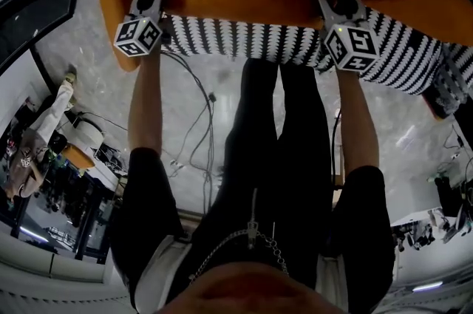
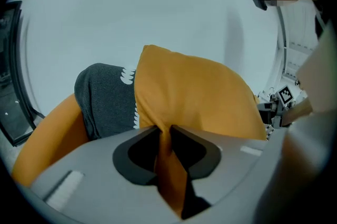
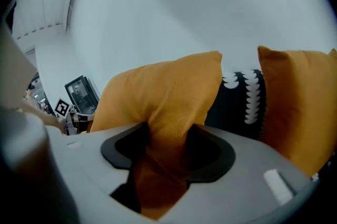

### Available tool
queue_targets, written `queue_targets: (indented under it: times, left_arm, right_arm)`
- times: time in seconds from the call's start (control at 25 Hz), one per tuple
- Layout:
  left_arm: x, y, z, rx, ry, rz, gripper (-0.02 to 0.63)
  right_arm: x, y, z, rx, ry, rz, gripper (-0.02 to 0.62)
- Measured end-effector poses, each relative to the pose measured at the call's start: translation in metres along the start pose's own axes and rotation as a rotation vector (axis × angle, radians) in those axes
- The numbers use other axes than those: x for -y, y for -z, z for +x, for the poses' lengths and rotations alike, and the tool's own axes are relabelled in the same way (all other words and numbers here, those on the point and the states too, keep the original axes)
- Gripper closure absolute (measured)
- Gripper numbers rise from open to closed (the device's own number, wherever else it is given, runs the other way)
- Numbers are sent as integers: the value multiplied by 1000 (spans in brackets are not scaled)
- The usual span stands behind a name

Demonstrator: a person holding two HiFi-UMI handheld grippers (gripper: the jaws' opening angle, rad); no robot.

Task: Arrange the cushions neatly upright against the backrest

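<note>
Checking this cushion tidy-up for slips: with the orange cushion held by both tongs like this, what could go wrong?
The left tongs pinch only a thin fold of the orange cushion, so it may slip free and hang from the right tongs alone. The patterned cushion sits close behind and could get knocked over. Cables trail on the floor by the person's legs: a trip hazard.
</note>
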State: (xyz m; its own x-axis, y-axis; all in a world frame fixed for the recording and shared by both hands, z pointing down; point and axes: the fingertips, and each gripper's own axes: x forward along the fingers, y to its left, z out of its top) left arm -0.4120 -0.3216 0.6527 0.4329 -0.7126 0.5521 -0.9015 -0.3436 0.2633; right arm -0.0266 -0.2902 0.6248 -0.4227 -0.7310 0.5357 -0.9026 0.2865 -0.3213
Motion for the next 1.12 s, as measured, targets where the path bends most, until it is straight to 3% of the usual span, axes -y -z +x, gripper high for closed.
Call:
queue_targets:
  times: [0.36,0.48,0.72,0.92,1.12]
  left_arm:
    - [-42,-13,46,-4,-31,-61,526]
    - [-47,-1,61,-51,-24,-44,525]
    - [-64,26,79,-128,-53,-52,514]
    - [-64,35,85,-145,-33,-75,500]
    - [-72,39,83,-147,-18,-70,492]
  right_arm:
    - [-2,-43,70,47,11,-219,342]
    - [2,-25,77,22,22,-265,337]
    - [7,33,94,-123,44,-385,316]
    - [12,45,92,-135,52,-307,285]
    - [13,49,99,-138,58,-298,282]
